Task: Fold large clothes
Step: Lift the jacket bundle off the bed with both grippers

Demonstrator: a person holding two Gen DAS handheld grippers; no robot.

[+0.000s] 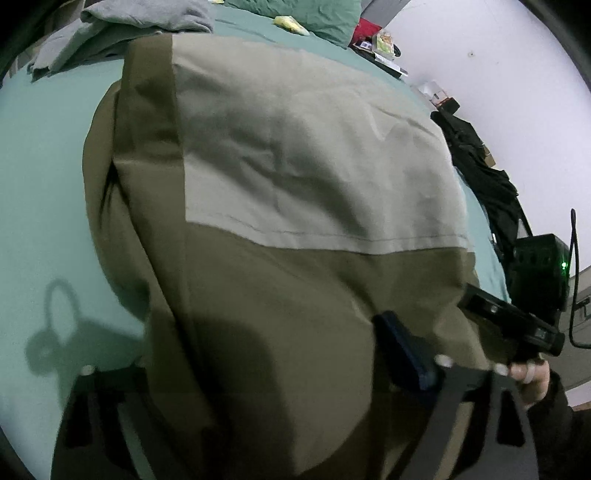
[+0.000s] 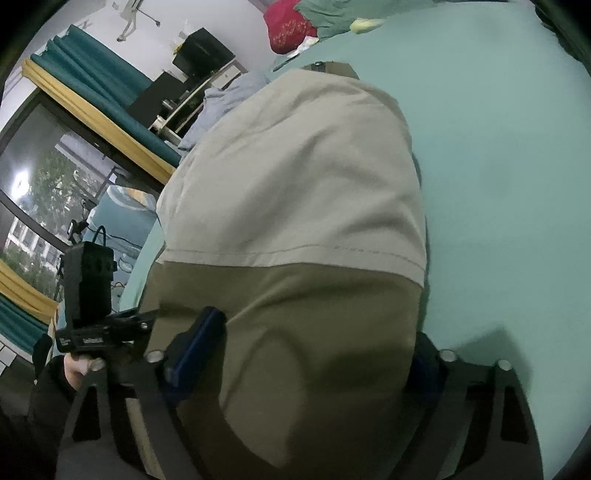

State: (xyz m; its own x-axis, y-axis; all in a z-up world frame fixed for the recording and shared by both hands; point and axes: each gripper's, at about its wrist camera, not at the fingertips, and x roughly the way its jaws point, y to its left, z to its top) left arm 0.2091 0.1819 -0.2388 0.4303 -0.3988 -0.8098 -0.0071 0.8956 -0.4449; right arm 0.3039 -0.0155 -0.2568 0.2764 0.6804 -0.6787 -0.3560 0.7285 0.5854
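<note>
Now olive-and-beige garment (image 1: 295,206) draped between both grippers' fingers (image 1: 406,354) (over teal bedsheet (image 1: 44,192)).

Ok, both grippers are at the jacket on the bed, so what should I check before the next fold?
1. Left gripper on the jacket: cannot tell. Olive cloth covers the gap, and only one blue pad shows.
2. Right gripper on the jacket: cannot tell. Cloth fills the space between its pads, but closure is hidden.
3. Jacket lies on the bed: ok, with the beige panel up and only light creases.
4. Landing space: ok. Bare green sheet shows to the right in the right wrist view.
5. Grey clothes clear of the jacket: not ok, they lie against its far edge.
6. Grippers apart from each other: ok.
</note>
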